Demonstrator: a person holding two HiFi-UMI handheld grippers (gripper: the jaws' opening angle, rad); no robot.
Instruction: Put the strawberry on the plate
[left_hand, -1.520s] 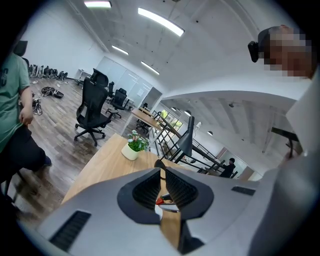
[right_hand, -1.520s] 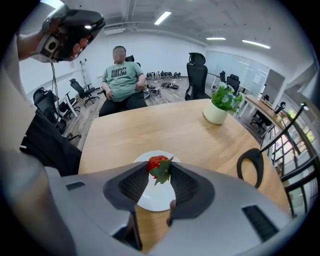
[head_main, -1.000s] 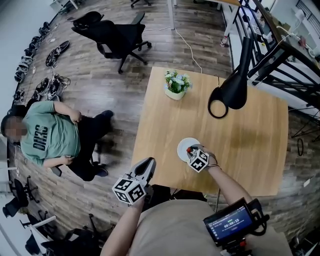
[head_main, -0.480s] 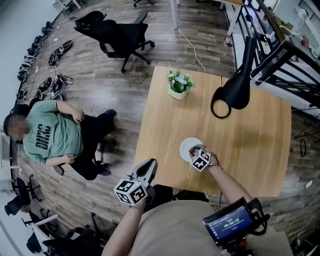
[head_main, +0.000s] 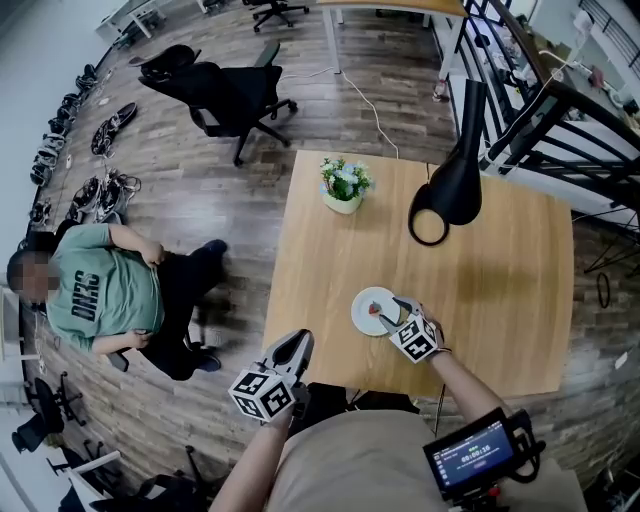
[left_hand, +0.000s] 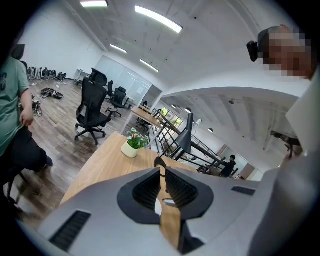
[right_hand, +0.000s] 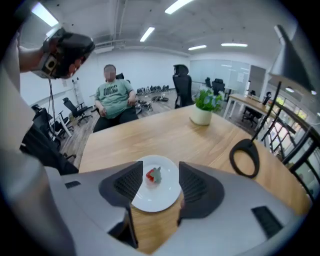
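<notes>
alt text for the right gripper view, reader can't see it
The right gripper is opening its jaws over a white plate on which a red strawberry lies free, touching neither pad. The plate sits near the edge of a wooden table, with a potted plant and a black lamp base farther back.

One strawberry is sitting on one plate; one potted plant and one lamp (black, ring-based) are standing on one table; one person is sitting nearby.
</notes>
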